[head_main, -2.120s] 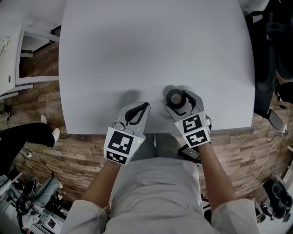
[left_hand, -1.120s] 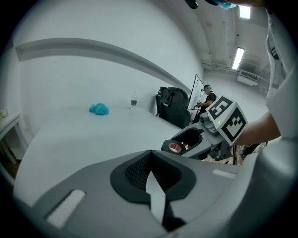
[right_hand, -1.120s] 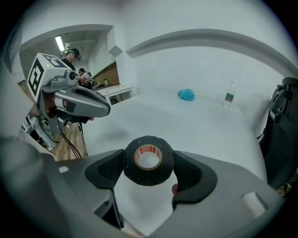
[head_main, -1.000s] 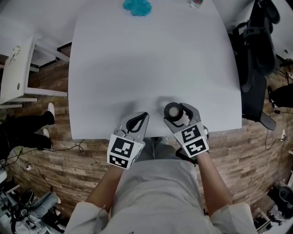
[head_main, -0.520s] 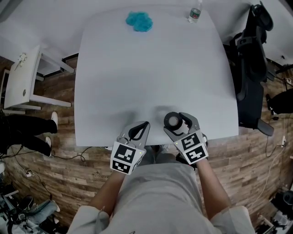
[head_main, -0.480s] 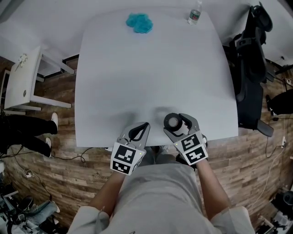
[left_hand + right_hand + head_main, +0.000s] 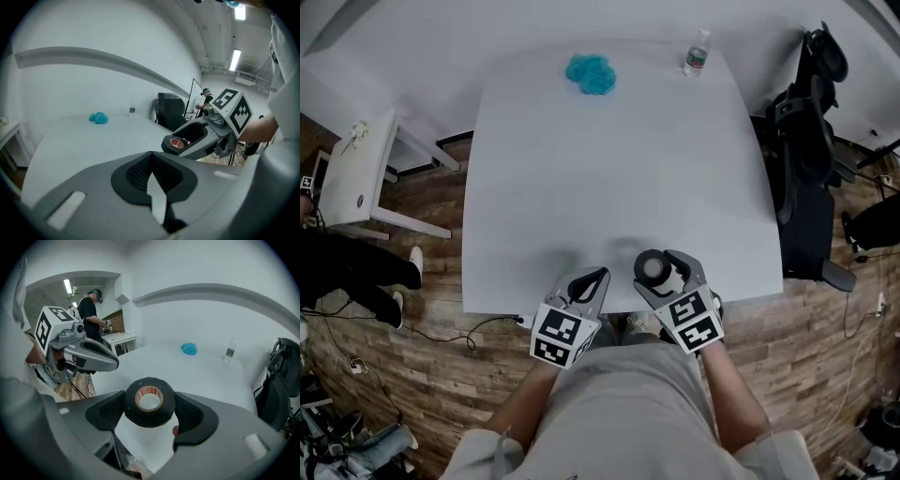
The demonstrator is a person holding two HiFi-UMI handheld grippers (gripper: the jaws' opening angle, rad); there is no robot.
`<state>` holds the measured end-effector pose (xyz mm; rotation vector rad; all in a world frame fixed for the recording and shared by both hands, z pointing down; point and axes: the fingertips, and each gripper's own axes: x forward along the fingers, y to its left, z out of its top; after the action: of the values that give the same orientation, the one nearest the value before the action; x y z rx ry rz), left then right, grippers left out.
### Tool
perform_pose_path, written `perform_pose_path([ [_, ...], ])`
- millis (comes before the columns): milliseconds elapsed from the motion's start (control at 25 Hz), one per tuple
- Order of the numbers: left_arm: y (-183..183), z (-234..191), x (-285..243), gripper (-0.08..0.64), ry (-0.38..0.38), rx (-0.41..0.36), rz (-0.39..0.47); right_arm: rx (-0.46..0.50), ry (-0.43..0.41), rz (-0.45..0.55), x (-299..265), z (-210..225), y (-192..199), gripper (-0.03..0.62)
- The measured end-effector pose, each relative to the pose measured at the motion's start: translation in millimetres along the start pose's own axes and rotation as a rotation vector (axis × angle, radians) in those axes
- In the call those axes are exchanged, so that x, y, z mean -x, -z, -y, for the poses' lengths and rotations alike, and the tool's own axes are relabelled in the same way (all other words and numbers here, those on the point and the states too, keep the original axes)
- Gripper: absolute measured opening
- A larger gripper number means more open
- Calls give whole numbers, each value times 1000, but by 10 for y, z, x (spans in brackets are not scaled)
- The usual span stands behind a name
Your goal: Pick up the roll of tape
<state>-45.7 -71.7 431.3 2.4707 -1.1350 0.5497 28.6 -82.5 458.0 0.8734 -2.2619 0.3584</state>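
Note:
A black roll of tape (image 7: 149, 402) with a red-printed core sits clamped between the jaws of my right gripper (image 7: 151, 409), held above the near edge of the white table (image 7: 619, 169). In the head view the same roll of tape (image 7: 653, 269) shows as a dark ring at the front of the right gripper (image 7: 661, 272). My left gripper (image 7: 587, 284) hovers just to its left, jaws shut with nothing between them. From the left gripper view, the left gripper (image 7: 152, 180) is closed and the roll of tape (image 7: 177, 142) shows to the right.
A crumpled blue cloth (image 7: 592, 74) and a small water bottle (image 7: 697, 52) stand at the table's far end. A black office chair (image 7: 807, 159) is at the right, a white side table (image 7: 354, 169) at the left. A person (image 7: 92, 308) stands in the background.
The head camera has risen and pulled back, so more of the table, the blue cloth and the bottle came into view. Both grippers keep their places, the right still clamped on the tape.

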Motion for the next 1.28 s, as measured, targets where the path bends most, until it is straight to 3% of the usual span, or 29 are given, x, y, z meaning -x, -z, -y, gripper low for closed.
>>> perform_pose_path([
  [1280,-191,29,85,20,13,-37,37,41,-4,26,144,-134,-230,339],
])
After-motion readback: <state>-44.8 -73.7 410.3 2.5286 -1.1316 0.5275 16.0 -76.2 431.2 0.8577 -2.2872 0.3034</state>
